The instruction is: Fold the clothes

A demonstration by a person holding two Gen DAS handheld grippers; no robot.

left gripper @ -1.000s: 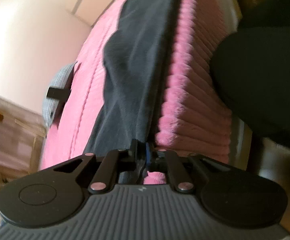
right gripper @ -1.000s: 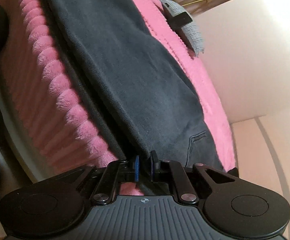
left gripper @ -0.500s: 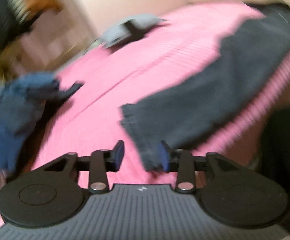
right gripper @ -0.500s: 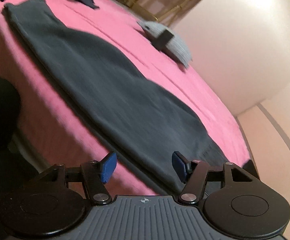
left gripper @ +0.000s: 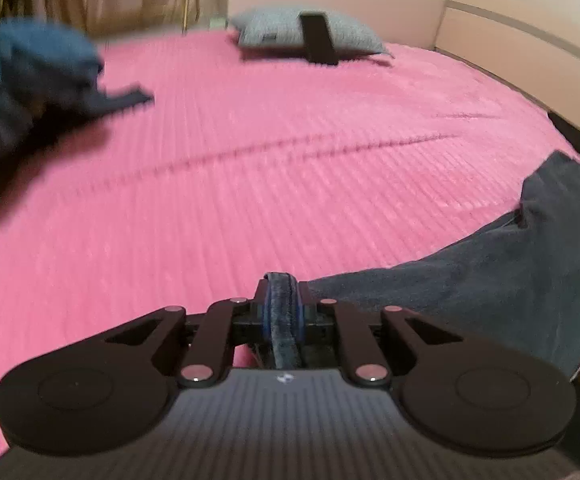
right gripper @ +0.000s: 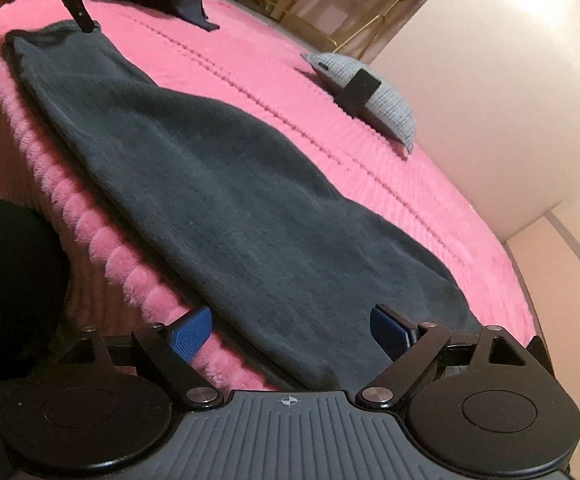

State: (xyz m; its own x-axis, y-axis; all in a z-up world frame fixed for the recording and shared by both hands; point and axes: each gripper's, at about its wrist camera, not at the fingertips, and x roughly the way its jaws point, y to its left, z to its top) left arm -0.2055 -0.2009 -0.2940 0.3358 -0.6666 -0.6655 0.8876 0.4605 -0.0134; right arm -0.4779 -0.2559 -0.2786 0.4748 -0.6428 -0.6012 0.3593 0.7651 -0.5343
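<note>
Along the lower right of the pink bed (left gripper: 249,200), the dark trousers (right gripper: 229,208) now lie flat; the left gripper (left gripper: 282,304) has newly pinched their hem while the right gripper (right gripper: 290,324), having released, hovers spread, suggesting the next fold.

No readable text anywhere (only small logo marks on the grippers)
</note>
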